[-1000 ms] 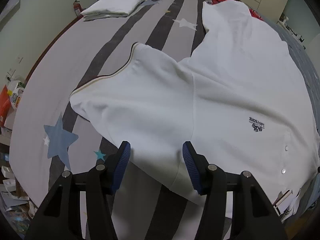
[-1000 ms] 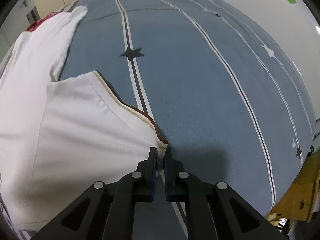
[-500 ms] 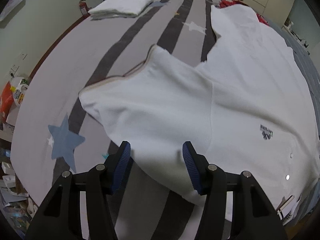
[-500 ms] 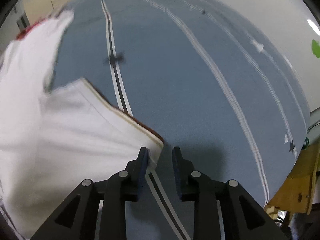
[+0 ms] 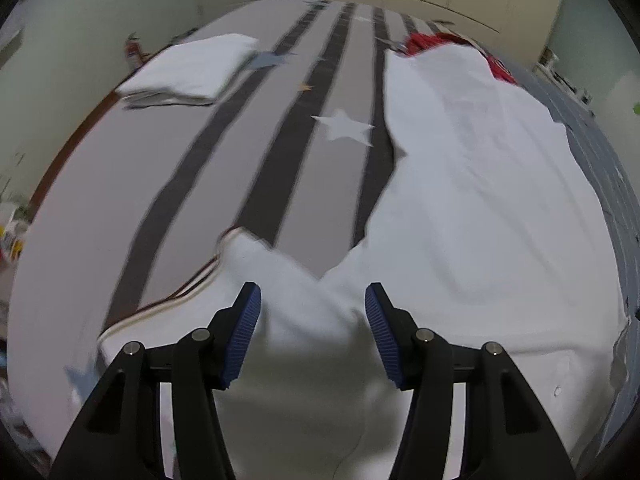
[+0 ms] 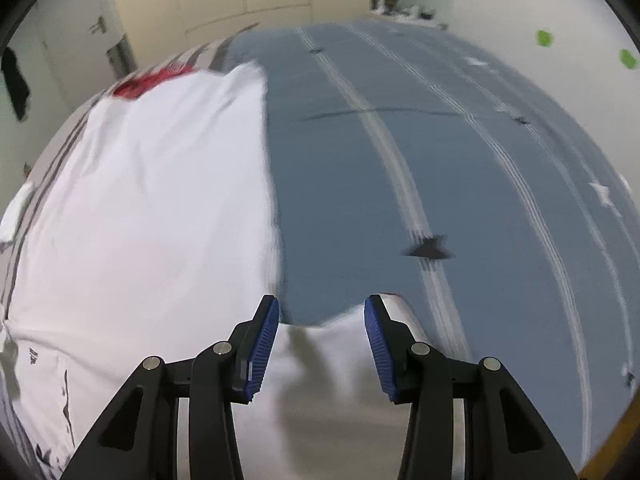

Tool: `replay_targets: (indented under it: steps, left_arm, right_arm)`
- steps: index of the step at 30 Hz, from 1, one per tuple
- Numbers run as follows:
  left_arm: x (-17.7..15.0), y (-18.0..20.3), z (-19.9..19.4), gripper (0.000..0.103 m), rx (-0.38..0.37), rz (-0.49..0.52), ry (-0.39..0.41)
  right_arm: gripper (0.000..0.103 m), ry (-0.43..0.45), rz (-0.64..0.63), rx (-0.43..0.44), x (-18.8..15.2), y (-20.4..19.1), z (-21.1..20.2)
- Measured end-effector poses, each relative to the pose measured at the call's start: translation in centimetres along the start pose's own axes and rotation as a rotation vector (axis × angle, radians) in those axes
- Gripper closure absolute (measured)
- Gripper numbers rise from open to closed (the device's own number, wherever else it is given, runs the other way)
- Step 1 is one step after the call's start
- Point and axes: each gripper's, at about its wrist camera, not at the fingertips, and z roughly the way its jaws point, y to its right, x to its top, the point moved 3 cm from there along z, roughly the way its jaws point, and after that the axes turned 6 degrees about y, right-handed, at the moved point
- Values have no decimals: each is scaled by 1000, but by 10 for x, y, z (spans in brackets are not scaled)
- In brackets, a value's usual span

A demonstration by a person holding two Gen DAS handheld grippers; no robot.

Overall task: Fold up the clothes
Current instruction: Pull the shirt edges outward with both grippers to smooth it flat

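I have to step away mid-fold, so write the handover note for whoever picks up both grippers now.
Left gripper: open, over the left sleeve, nothing held.
Right gripper: jaws have just been opening; it has let go of the right sleeve, which lies flat beneath it.
White polo shirt: spread front-up on the bed, over a red garment.
Done: one folded white garment at the far left of the bed.
Left: every fold of this shirt, then the red one.
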Motion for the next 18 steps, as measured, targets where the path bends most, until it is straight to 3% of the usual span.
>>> replay_targets:
  steps: [4,8,11,14,18]
  left_arm:
    - [-3,-6,30,51,40,54,-41]
    - [-4,-23,48,48,77,83,-51]
    - [3,-35,33,47,141,25,-3]
    - [1,-44,9,47,106,-76,32]
    - [-36,-36,-29,47,40,-101,5]
  right_arm:
    - [62,-46,-14,-9,-4,-14,33]
    - [61,-50,-21,-59,-1,-2,53]
    - [58,-34,-10,-107,7,12,53]
    - [57,-1,43,-96,13,19,33]
    - [57,0,15,2,-9,-4,-9]
